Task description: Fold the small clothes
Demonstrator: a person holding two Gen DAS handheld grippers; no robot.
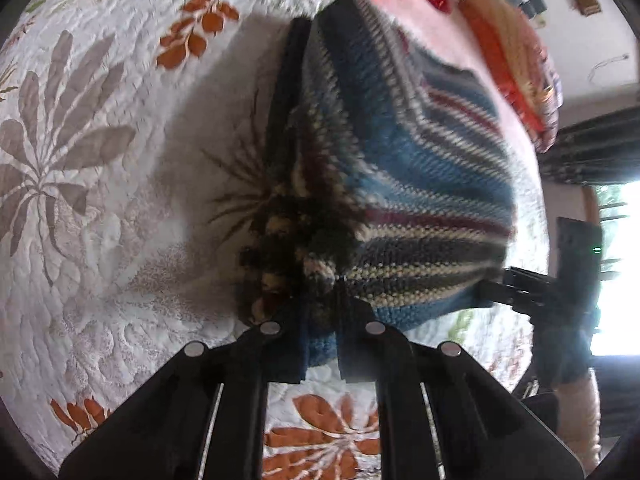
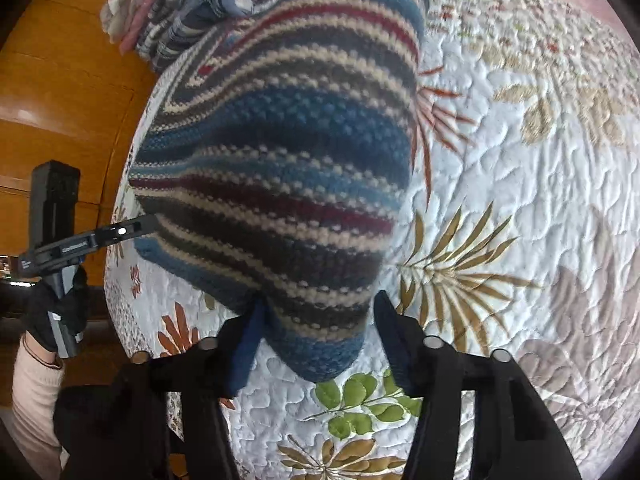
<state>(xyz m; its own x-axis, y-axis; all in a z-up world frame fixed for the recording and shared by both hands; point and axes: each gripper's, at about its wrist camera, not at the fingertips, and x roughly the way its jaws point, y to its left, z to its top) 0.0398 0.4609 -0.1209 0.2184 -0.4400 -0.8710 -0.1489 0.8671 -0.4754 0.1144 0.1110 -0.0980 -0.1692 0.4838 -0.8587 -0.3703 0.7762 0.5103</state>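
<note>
Woollen and thickly knitted, the striped garment (image 1: 384, 184) hangs lifted between the two grippers above the quilted bed cover (image 1: 100, 200), its bands of blue, cream, maroon and dark brown sagging in a soft belly between the two held corners. In the left wrist view the left gripper (image 1: 322, 344) is closed narrowly on a bunched dark corner at about 6 o'clock of the cloth; the wool is pinched between the fingers. In the right wrist view the right gripper (image 2: 316, 344) stands wider, yet the blue hem fills the gap between its fingers (image 2: 244, 344) and appears gripped there, also at 6 o'clock.

The knit looks soft, stretchy and moderately heavy for its size; it will likely droop and lengthen under its own weight rather than hold a crease. It seems grippy, not slippery, and in no way fragile, though loose stitches could snag on a fingertip. Hold is best taken at hems and corners, where the fabric is doubled and firm.

At 12 o'clock in the right view, a pile of other clothes (image 2: 192, 4) lies on the bed, just behind the garment.
</note>
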